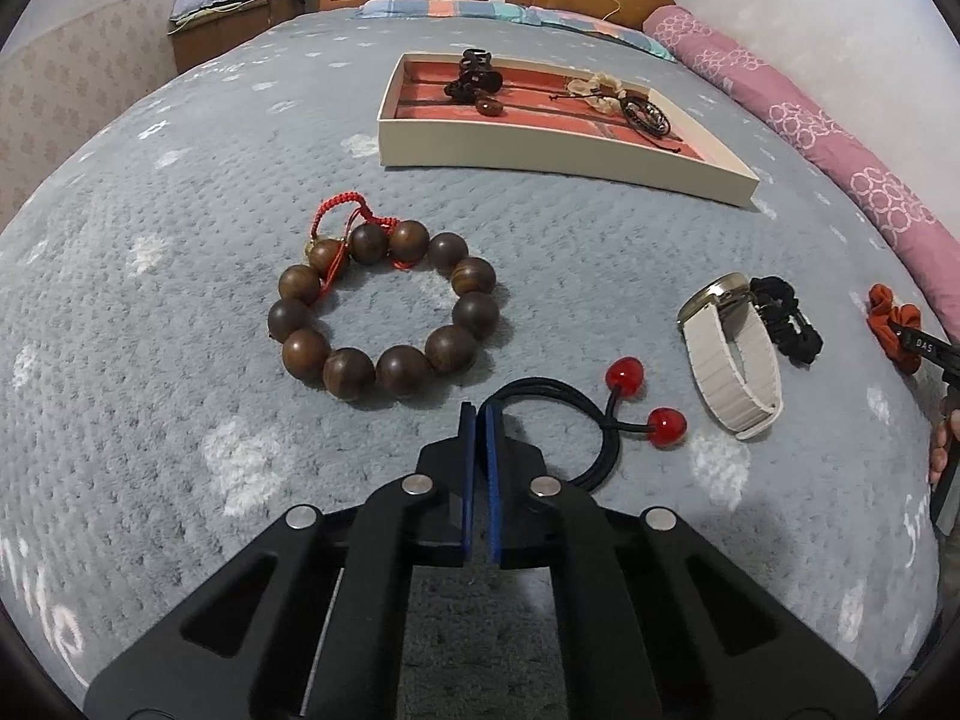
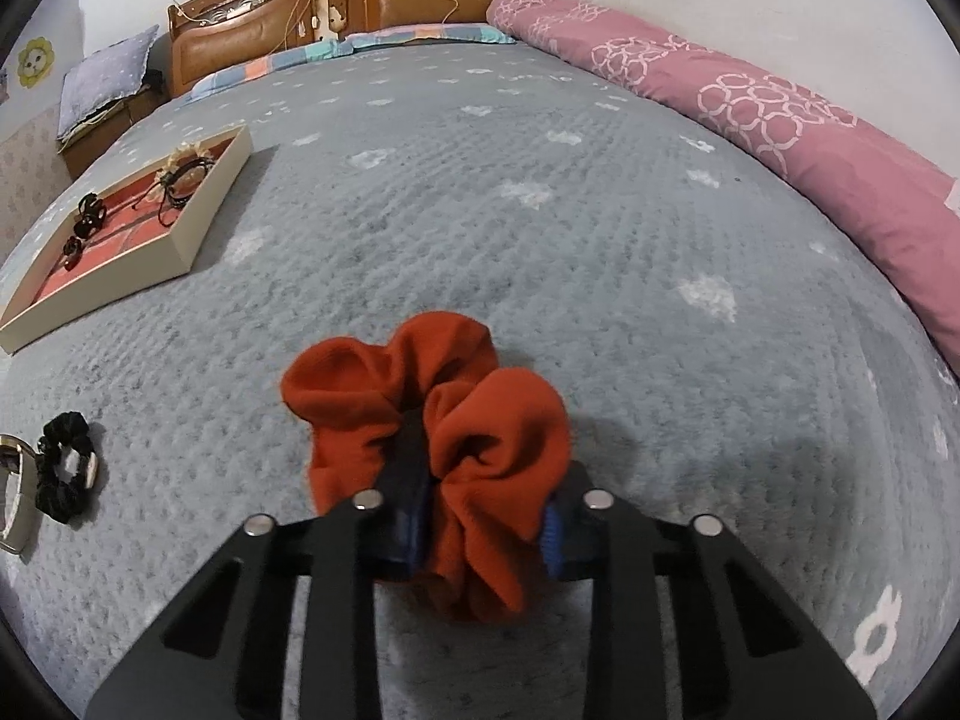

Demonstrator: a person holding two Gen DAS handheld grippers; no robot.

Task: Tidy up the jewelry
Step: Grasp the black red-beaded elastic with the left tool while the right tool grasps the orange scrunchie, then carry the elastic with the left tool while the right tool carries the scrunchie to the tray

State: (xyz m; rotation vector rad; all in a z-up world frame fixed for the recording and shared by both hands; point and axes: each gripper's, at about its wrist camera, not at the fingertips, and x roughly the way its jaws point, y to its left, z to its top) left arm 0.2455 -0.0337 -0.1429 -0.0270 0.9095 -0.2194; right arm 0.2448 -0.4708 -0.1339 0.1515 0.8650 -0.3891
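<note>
My left gripper [image 1: 479, 414] is shut on the black cord of a hair tie with two red beads [image 1: 624, 375], low over the bed. A wooden bead bracelet [image 1: 384, 312] with red cord lies just ahead to the left. A white-strap watch [image 1: 732, 348] and a black scrunchie [image 1: 786, 324] lie to the right. My right gripper [image 2: 480, 480] is shut on an orange scrunchie [image 2: 432, 414], also seen at the left view's right edge [image 1: 894, 324]. The cream tray [image 1: 540, 150] with a red lining holds a black claw clip, a cream scrunchie and dark bracelets.
The grey-blue blanket [image 2: 540, 240] covers the bed. A rolled pink quilt [image 2: 780, 120] runs along the right side. A wooden headboard [image 2: 360, 6] stands at the far end. The tray [image 2: 198, 228] shows at the right wrist view's left, the black scrunchie [image 2: 63, 474] at lower left.
</note>
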